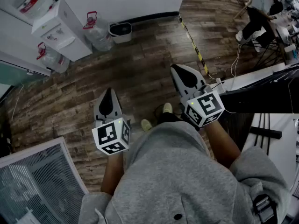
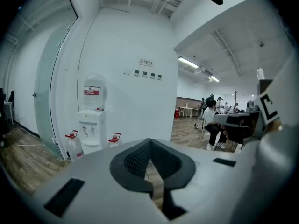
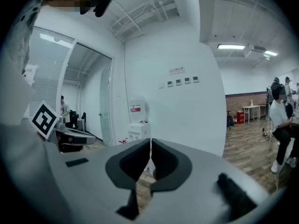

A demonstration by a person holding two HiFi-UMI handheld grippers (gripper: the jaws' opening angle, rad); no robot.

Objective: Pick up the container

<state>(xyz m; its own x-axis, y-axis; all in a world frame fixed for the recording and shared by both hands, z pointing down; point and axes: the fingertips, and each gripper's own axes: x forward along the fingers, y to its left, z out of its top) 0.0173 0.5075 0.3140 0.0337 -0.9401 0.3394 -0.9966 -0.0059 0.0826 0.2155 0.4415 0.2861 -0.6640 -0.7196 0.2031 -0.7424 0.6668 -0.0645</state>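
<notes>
Person in grey sweatshirt (image 1: 177,171) stands on dark wood-plank floor (image 1: 140,73), one tool per hand, both held out over the planks. L gripper (image 1: 108,96) (image 2: 150,146), grey body w/ black jaw pads: left gripper view shows jaws pressed together, tips meeting, nothing btwn them. R gripper (image 1: 179,72) (image 3: 150,149), same build: right gripper view shows jaws likewise together, nothing pinched. Ahead, against white wall: white boxy water dispenser (image 1: 60,29), w/ clear plastic water jugs w/ red handles (image 1: 97,31) just beside it, and white rectangular bin (image 1: 120,31) near the jugs. Yellow-black striped tape (image 1: 194,45) runs across floor on R side. Black-topped table (image 1: 261,94) at R edge, close to R gripper. Seated person in white top (image 1: 259,6) well beyond it. Container: can't tell from any view which thing it is or where. Neither gripper touches anything.
</notes>
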